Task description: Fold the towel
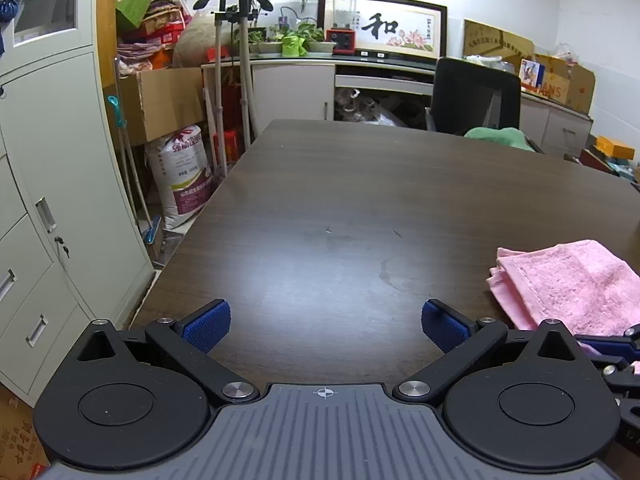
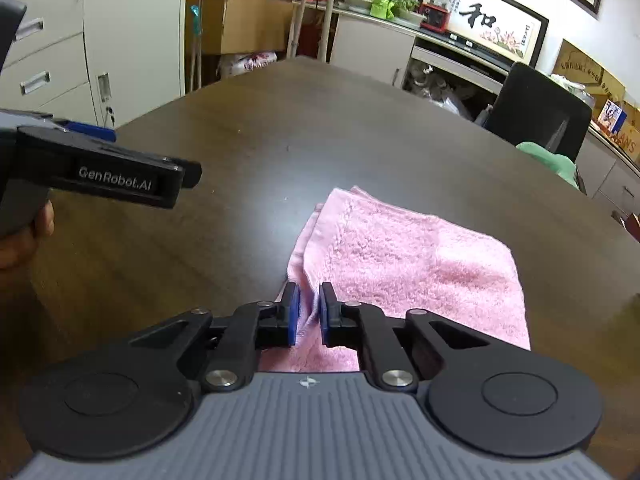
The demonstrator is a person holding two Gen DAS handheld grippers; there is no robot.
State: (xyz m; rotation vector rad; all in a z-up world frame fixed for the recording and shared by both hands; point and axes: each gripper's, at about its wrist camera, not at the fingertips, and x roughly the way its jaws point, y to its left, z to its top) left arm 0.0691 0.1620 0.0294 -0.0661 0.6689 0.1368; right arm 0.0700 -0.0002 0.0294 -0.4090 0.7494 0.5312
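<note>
A pink towel lies folded on the dark wooden table; it also shows at the right of the left wrist view. My right gripper is shut on the towel's near left edge, with a ridge of fabric pinched between the blue pads. My left gripper is open and empty, its blue pads wide apart above bare table, to the left of the towel. From the right wrist view the left gripper is seen from the side at the far left, held by a hand.
A black office chair with a green cloth stands at the table's far right. Grey cabinets, a sack, cardboard boxes and a stand crowd the floor left of the table. A counter with plants and a blender runs along the back wall.
</note>
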